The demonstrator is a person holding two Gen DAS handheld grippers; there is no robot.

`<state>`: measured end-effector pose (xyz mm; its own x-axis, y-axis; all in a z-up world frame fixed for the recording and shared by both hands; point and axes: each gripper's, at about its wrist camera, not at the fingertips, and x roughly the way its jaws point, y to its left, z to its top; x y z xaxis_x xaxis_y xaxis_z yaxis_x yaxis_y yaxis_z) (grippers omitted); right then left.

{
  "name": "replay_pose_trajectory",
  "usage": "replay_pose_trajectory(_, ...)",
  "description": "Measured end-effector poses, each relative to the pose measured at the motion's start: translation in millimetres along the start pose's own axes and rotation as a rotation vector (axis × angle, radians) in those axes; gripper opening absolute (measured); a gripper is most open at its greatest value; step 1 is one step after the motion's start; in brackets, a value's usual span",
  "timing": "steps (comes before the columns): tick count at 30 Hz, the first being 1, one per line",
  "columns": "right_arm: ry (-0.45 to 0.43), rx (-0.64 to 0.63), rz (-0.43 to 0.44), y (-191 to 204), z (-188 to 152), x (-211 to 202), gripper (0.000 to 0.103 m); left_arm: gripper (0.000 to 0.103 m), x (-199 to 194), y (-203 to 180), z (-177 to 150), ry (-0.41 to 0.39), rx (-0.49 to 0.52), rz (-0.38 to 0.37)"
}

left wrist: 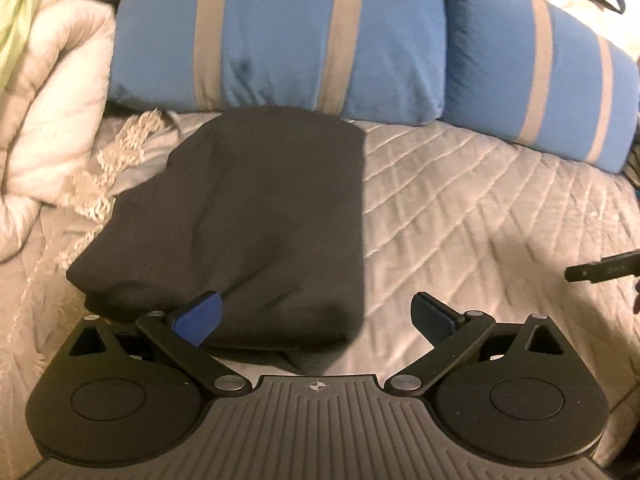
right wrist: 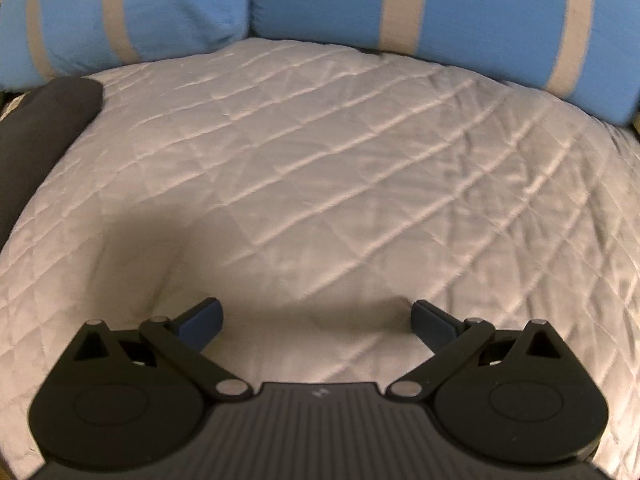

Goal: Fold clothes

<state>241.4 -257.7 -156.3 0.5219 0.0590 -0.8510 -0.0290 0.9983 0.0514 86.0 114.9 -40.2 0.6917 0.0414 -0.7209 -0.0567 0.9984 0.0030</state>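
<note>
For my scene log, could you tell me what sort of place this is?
Most likely a bedroom: a quilted bedspread covers the surface, blue striped pillows lie along its far edge, and a folded dark garment rests on it.

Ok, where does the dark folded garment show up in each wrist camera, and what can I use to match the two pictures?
Left wrist: the dark folded garment fills the centre-left, on the quilted bedspread.
Right wrist: only its edge shows at the far left.
Shared landmark: the blue pillows with beige stripes along the top of both views.
</note>
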Motion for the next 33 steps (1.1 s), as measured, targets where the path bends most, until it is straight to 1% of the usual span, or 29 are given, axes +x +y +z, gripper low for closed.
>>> replay_pose_trajectory(3, 0.003, 0.014, -0.014, -10.5, -4.9, -2.6, 0.103, 0.103, -11.6, -15.5, 3.8, 0.001, 0.009, -0.028)
replay_pose_trajectory(8, -0.009, 0.033, -0.033, -29.4, -13.9, -10.8, 0.103, 0.103, -23.9, -44.7, 12.2, 0.012, 0.067, -0.045)
replay_pose_trajectory(12, -0.028, 0.054, -0.051, -48.4, -22.6, -21.3, 0.103, 0.103, -24.0, -57.9, 14.8, 0.026, 0.078, -0.059)
replay_pose_trajectory(15, -0.053, 0.06, -0.061, -61.3, -29.3, -31.8, 0.103, 0.103, -17.7, -61.2, 7.8, 0.058, 0.072, -0.045)
replay_pose_trajectory(19, -0.072, 0.066, -0.076, -78.7, -36.5, -41.0, 0.103, 0.103, -7.6, -56.8, -12.3, 0.117, 0.025, -0.029)
replay_pose_trajectory(23, -0.085, 0.097, -0.09, -96.5, -41.1, -47.4, 0.103, 0.103, 6.8, -47.5, -36.5, 0.153, 0.004, -0.003)
replay_pose_trajectory(25, -0.099, 0.119, -0.09, -104.3, -42.3, -50.9, 0.103, 0.103, 16.1, -40.2, -41.6, 0.145, -0.007, 0.008)
replay_pose_trajectory(28, -0.144, 0.152, -0.077, -112.8, -43.9, -60.7, 0.103, 0.103, 30.0, -28.6, -46.8, 0.127, -0.026, 0.022)
replay_pose_trajectory(33, -0.212, 0.135, -0.064, -118.4, -40.1, -71.8, 0.103, 0.103, 52.0, -10.7, -53.5, 0.097, -0.048, 0.047)
